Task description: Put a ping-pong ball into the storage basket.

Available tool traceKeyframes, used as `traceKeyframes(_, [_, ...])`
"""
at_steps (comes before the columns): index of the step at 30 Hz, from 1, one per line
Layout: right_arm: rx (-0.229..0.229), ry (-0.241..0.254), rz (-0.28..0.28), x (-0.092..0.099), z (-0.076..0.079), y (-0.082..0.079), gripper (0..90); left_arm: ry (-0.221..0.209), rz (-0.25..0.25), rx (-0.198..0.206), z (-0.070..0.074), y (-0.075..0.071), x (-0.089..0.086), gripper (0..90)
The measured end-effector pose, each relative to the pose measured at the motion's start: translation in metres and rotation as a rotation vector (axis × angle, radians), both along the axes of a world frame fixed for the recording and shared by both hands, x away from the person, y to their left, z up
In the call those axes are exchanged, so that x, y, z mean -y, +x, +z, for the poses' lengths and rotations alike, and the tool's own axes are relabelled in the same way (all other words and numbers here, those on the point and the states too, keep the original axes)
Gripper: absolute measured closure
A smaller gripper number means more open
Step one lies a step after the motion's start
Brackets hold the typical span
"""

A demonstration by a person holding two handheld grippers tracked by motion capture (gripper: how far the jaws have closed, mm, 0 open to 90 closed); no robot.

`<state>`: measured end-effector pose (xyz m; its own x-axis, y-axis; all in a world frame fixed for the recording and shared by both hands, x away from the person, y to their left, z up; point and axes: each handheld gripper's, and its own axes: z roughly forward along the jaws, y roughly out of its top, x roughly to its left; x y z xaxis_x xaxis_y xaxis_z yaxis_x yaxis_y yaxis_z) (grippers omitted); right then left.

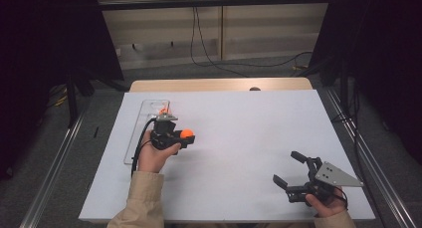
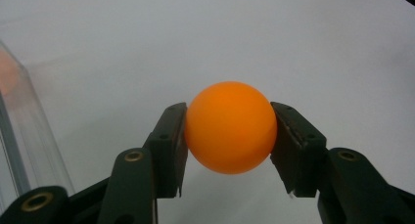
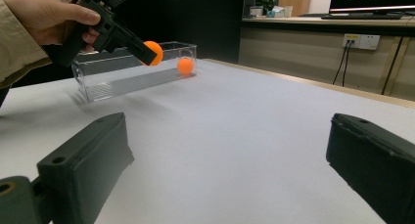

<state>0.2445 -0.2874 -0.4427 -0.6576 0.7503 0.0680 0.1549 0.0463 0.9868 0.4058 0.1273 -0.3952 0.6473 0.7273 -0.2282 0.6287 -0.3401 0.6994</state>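
High view: the bench (image 1: 239,138), covered in white, carries a clear plastic box (image 1: 142,119) lying lengthwise near its left edge. Left tongs (image 1: 187,135) sit just beside the box on its right, raised above the bench surface, clenched on an orange ball (image 1: 187,134); the left gripper view confirms both pads pressing the ball's sides. Right tongs (image 1: 290,167) rest near the front right corner, well apart from the box, jaws spread wide with nothing between them. A second orange ball (image 3: 185,66) lies inside the box at its far end.
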Motion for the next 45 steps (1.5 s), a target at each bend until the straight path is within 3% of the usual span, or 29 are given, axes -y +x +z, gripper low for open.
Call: traceKeyframes(45, [0.001, -0.001, 0.000, 0.000, 0.000, 0.000, 1.7, -0.001, 0.022, -0.001, 0.004, 0.001, -0.012, 50.9])
